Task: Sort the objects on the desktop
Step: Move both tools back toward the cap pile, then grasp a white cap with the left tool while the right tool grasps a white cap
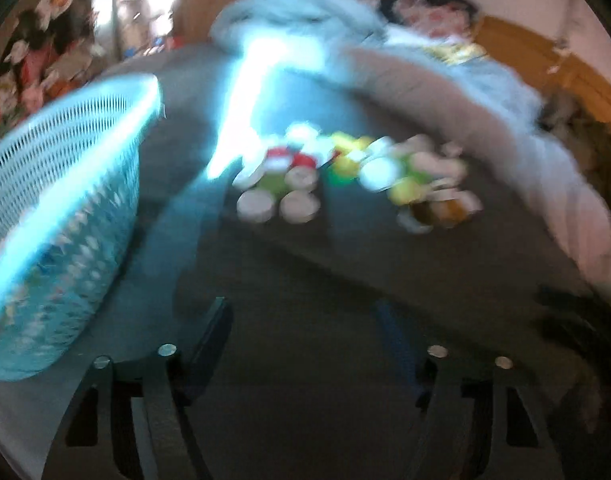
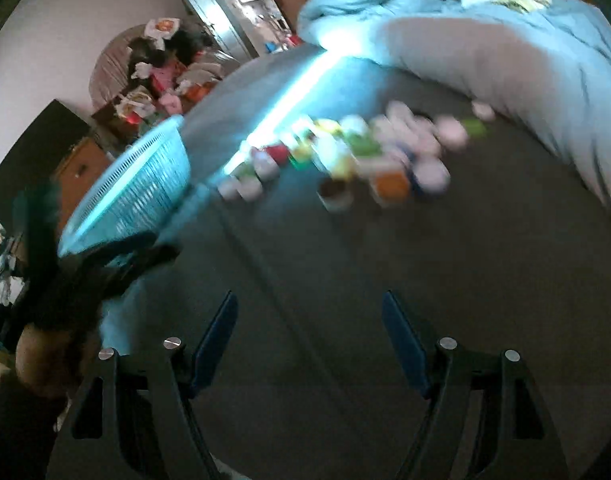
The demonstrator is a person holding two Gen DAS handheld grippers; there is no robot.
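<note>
Left gripper [image 1: 305, 344]: spread wide, nothing between the 2 fingers, hanging above the dark table [image 1: 305, 280]. Blue pads [image 1: 393, 332] face inward. Both views are motion-blurred, so small details are soft.

Just left of it, the mesh basket [image 1: 61, 208] stands on the table, turquoise, tilted in the fisheye view; pale blurred shapes show through its wall, but I cannot tell what they are.

Ahead, well apart from the fingers, a cluster of small items [image 1: 345, 176] sits mid-table: several round white lids or tubs at the near left, red and green pieces behind them, yellow in the middle, an amber-brown piece at the right end. They are packed close, many touching. A bright glare streak [image 1: 241, 112] runs across the table between basket and cluster.

Right gripper [image 2: 309, 340]: also released, fingers wide apart, empty, above bare table. Same cluster [image 2: 345, 160] lies ahead, strung in a row; a brown-topped cup [image 2: 335, 194] and an orange piece [image 2: 391, 184] are nearest. The basket [image 2: 145, 188] is to the left, beside the cluster's left end. The left gripper's dark body [image 2: 85, 276] shows at the left edge, in front of the basket.

Behind the items, pale blue bedding [image 2: 485, 40] lies bunched along the far edge.
</note>
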